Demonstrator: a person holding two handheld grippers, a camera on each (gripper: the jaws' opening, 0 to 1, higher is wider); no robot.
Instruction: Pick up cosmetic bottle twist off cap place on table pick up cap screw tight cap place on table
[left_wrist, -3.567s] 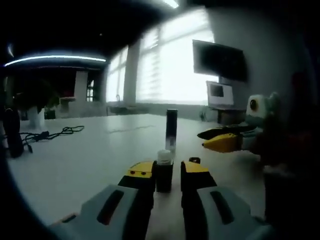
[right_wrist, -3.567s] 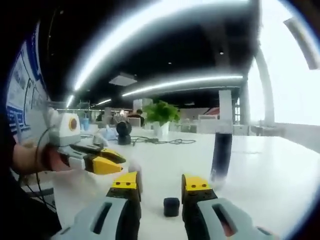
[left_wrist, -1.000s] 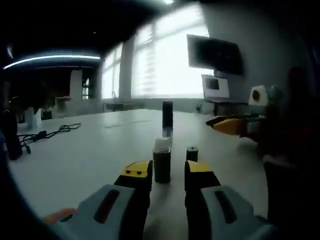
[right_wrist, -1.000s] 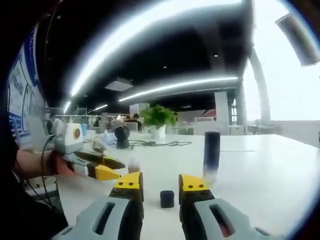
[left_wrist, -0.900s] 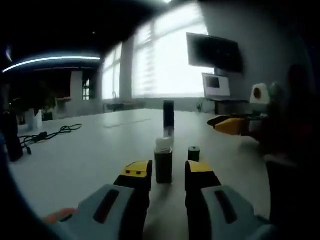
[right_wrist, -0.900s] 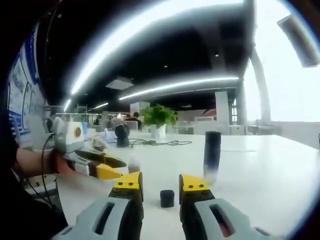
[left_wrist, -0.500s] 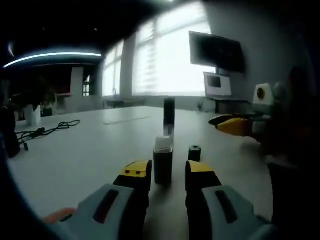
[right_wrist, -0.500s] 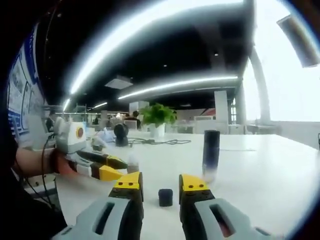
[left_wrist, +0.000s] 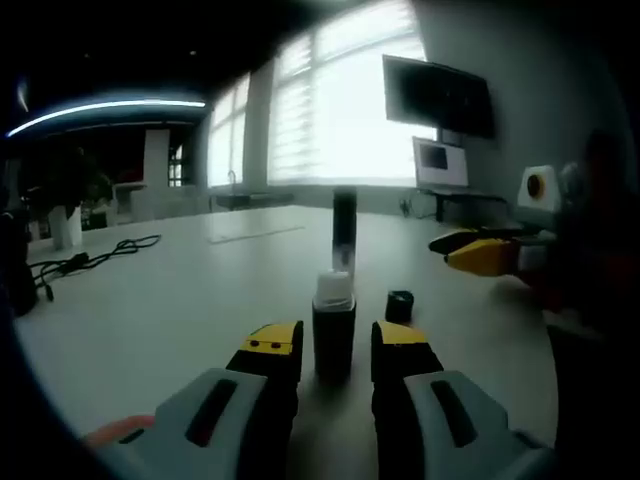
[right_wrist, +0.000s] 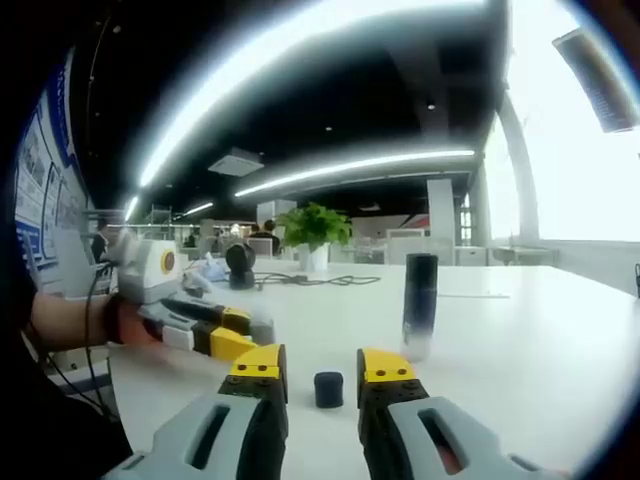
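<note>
White table (left_wrist: 150, 310): both hand-held grippers spread; left (left_wrist: 335, 345) w/ uncapped bottle (left_wrist: 333, 335) betw jaws, right (right_wrist: 322, 374) around cap (right_wrist: 328, 389).

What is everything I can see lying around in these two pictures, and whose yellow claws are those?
Cosmetic bottle: one, dark with a pale neck, cap off, upright on the table between the left gripper's jaws.
Cap: one, small and dark, on the table between the right gripper's jaws.
Tall tube: one, dark with a clear base, upright farther back.
Table: one, white.
Cable: one, black, on the far side of the table.
Potted plant: one, green, at the back.
Wall screen: one, dark, near the window.
Left hand-held gripper: grey with yellow tips, open.
Right hand-held gripper: the same, open.
Both are held by a person.
</note>
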